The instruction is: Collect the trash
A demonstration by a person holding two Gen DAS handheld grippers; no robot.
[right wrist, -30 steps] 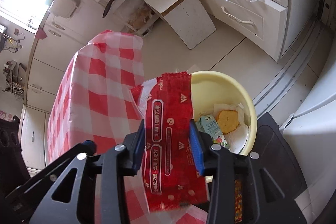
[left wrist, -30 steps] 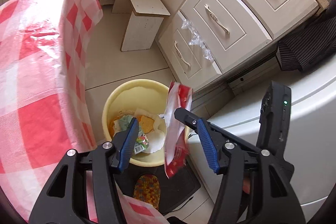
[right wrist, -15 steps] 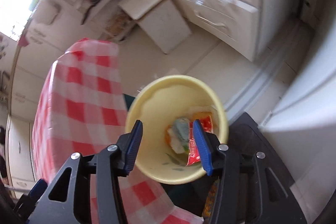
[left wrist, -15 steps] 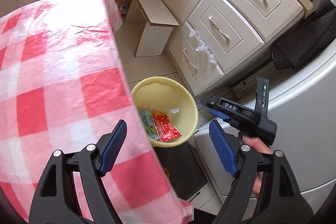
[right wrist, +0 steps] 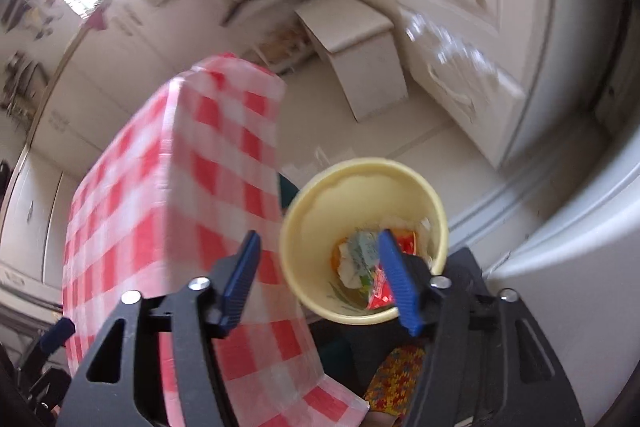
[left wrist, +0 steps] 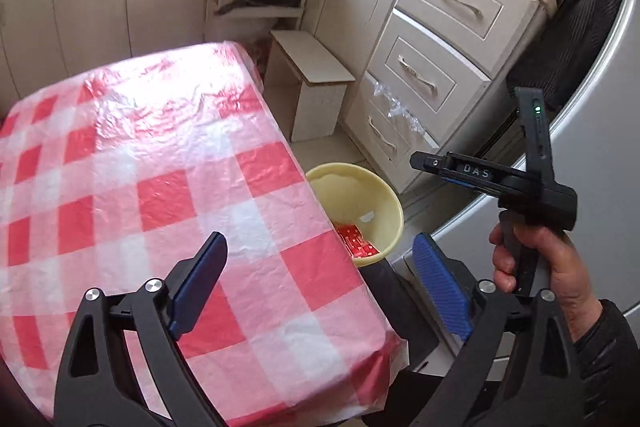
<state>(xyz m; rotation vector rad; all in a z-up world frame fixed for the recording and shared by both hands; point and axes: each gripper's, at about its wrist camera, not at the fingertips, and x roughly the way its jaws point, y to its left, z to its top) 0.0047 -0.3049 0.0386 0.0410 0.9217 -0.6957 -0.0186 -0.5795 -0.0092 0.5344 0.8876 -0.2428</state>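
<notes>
Lying in one yellow bin: one red wrapper, one green carton.

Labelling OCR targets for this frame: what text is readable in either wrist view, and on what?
"DAS": raised letters on the black body of the right gripper, seen from the left wrist view.
Print on the red wrapper in the yellow bin: too small to read.
Print on the green-white packet in the bin: blurred, unreadable.
Nothing else legible.

bench had just a red-checked plastic cover on it, yellow bin sat on the floor right beside
</notes>
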